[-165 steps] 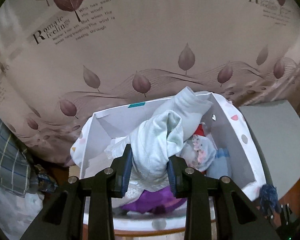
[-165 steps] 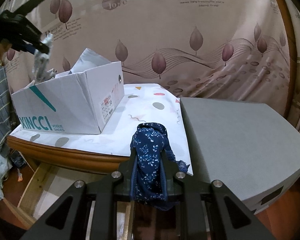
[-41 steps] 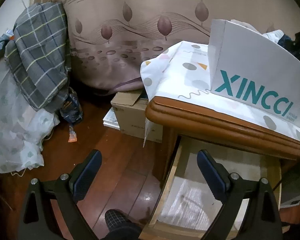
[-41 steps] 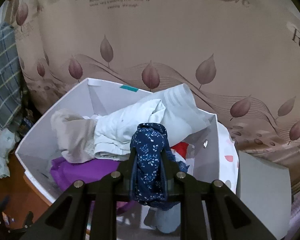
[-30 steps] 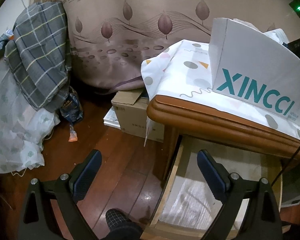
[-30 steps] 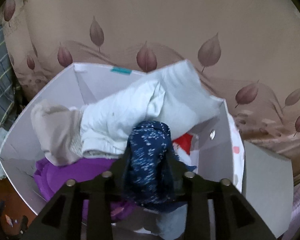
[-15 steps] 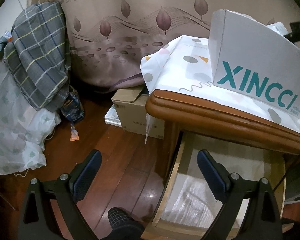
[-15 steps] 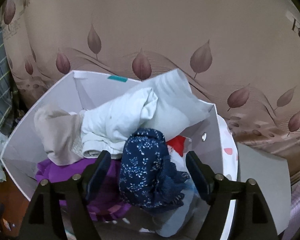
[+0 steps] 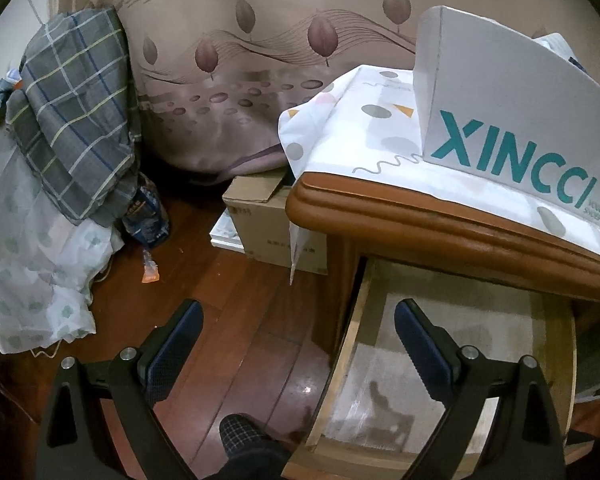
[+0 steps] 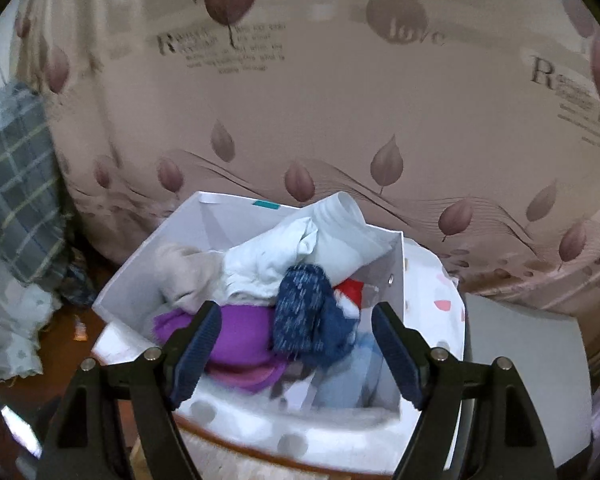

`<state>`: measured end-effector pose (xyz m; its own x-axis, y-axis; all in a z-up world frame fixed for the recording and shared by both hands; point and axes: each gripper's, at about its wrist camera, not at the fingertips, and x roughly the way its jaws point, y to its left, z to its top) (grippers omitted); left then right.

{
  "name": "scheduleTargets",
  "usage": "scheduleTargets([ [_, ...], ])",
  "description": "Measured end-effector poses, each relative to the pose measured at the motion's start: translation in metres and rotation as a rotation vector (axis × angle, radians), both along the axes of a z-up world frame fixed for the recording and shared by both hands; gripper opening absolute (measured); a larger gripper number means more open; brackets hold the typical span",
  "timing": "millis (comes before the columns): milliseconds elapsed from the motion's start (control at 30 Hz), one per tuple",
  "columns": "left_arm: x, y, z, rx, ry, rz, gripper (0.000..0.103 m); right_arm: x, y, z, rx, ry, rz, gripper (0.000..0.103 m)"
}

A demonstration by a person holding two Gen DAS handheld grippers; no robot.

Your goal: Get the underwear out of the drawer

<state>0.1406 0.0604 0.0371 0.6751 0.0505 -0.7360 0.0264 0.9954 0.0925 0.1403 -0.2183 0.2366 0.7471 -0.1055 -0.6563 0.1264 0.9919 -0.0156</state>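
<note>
The dark blue white-speckled underwear [image 10: 304, 312] lies on the heap of clothes in the white cardboard box [image 10: 392, 256] on the wooden bench [image 9: 420, 220], so this piece looks delivered. The right claw [image 10: 296, 348] is spread wide and empty. The left claw [image 9: 296, 344], released and holding nothing, hangs by the open wooden drawer [image 9: 360, 320], which looks bare; next likely comes checking it.

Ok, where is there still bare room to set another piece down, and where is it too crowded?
The white box is crowded: the blue patterned underwear lies on top beside the purple garment and white clothes. Free patches: the tablecloth left of the box, and the lined floor of the open drawer, bordered by its wooden sides.
</note>
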Motion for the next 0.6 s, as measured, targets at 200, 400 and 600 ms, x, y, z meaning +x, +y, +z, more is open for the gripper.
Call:
scheduleTargets([
  [200,-0.005,-0.009,0.001,-0.007,0.005,-0.041,0.096,-0.09,0.012,-0.002,-0.008,-0.111,-0.009,0.08],
  [400,-0.018,-0.018,0.006,-0.025,0.01,-0.077,0.096,-0.151,0.031,-0.059,-0.063,-0.058,-0.023,0.08],
  [600,-0.05,-0.031,0.013,0.017,0.002,-0.112,0.096,-0.181,0.039,-0.108,-0.002,0.022,-0.053,0.08],
])
